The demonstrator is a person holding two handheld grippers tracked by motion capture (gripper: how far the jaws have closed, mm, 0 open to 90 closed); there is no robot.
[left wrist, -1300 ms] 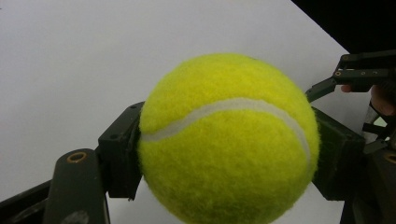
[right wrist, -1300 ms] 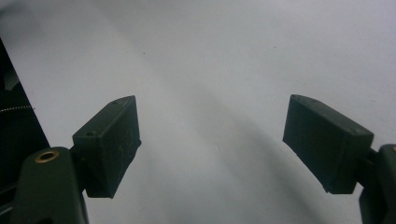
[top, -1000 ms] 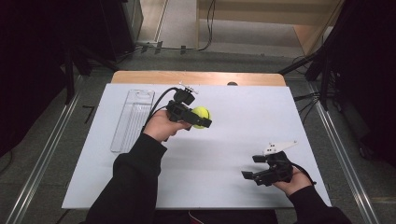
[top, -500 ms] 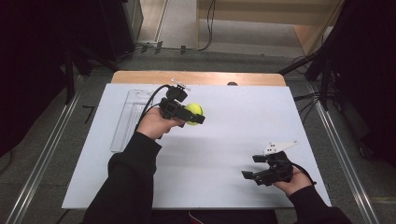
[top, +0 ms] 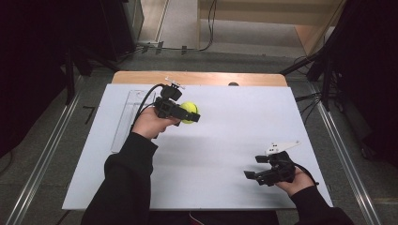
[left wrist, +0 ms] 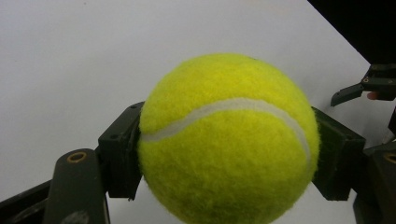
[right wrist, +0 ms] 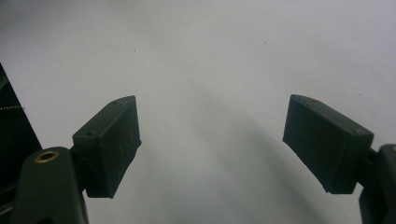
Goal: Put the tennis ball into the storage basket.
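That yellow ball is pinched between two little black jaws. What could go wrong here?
The tennis ball is round and fuzzy, and the left gripper clamps it by its sides alone, so it might squirt out. If dropped, it could roll across the white table and off an edge. The clear tray lies close beside that hand and could get bumped.

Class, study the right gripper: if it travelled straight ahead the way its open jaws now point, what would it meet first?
Most likely just the white table. The right gripper is open with nothing between its jaws, and the right gripper view shows bare surface ahead. Depth is unclear, so where it would touch down is uncertain.
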